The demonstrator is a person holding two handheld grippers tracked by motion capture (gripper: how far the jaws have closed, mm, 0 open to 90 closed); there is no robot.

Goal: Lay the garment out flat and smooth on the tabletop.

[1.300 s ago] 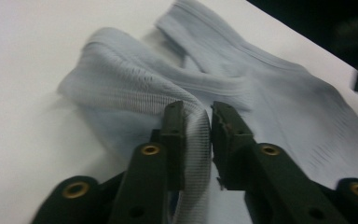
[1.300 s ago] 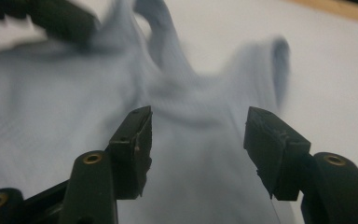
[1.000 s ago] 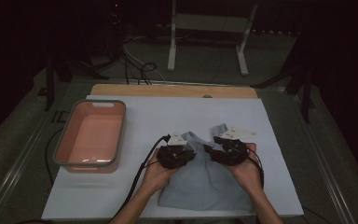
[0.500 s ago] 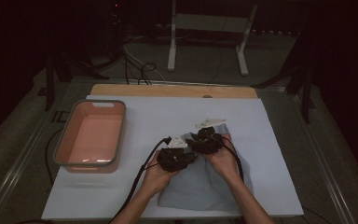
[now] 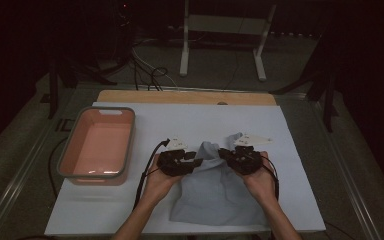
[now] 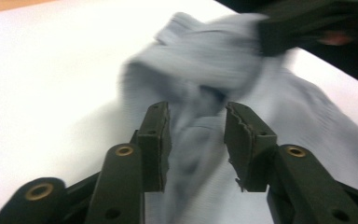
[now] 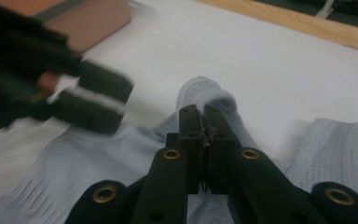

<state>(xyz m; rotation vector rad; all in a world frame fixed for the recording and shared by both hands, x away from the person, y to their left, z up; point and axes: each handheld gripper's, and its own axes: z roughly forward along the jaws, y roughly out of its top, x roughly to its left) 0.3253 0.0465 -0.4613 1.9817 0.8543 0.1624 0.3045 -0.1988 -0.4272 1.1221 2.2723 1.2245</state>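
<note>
A pale blue-grey garment (image 5: 215, 195) lies crumpled on the white sheet (image 5: 205, 125) near the front edge. My left gripper (image 5: 197, 163) rests at its upper left part. In the left gripper view its jaws (image 6: 197, 126) have just been opening and stand apart, with blurred cloth (image 6: 205, 65) between and beyond them, untouched by the pads. My right gripper (image 5: 224, 153) is at the garment's upper right. In the right gripper view its jaws (image 7: 205, 116) have just closed and are shut on a raised fold of the cloth (image 7: 205, 93).
A pink tub (image 5: 97, 110) with a grey rim stands on the sheet's left side, also seen in the right gripper view (image 7: 93, 23). The wooden table edge (image 5: 185, 97) runs behind the sheet. A white stand (image 5: 185, 50) and cables are on the floor beyond.
The right hand swung left close to the left gripper, then came back right with a fold of cloth pinched. The left gripper's jaws have parted. The garment's top is more bunched.
</note>
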